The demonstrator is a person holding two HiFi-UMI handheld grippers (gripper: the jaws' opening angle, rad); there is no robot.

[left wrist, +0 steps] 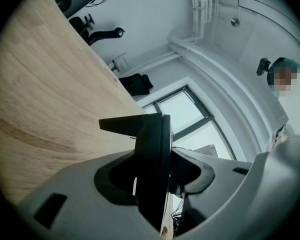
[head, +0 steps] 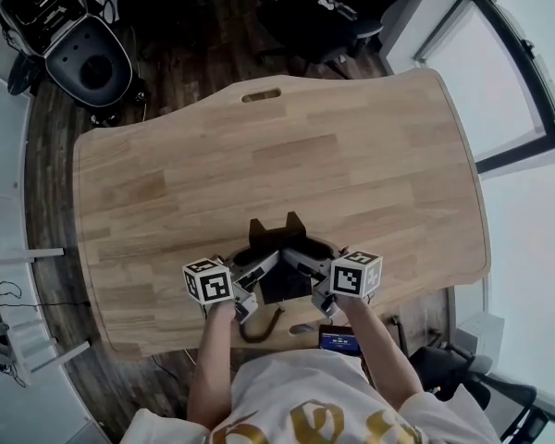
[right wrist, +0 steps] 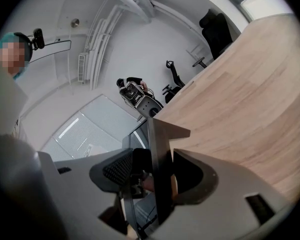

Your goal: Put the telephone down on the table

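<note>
The black telephone (head: 279, 246) hangs just above the near edge of the wooden table (head: 351, 155), two prongs pointing away from me. My left gripper (head: 259, 266) clamps its left side and my right gripper (head: 305, 265) its right side. In the left gripper view a flat black part of the telephone (left wrist: 152, 169) stands on edge, squeezed between the grey jaws over the table (left wrist: 40, 94). The right gripper view has the same dark panel (right wrist: 160, 174) between its jaws, with the table (right wrist: 250, 104) ahead. A dark cord (head: 264, 326) dangles below the telephone.
A small device with a blue screen (head: 339, 342) sits below the table edge near my body. Beyond the far side of the table are a black office chair (head: 324, 7) and a round grey machine base (head: 88, 58). Windows line the right side.
</note>
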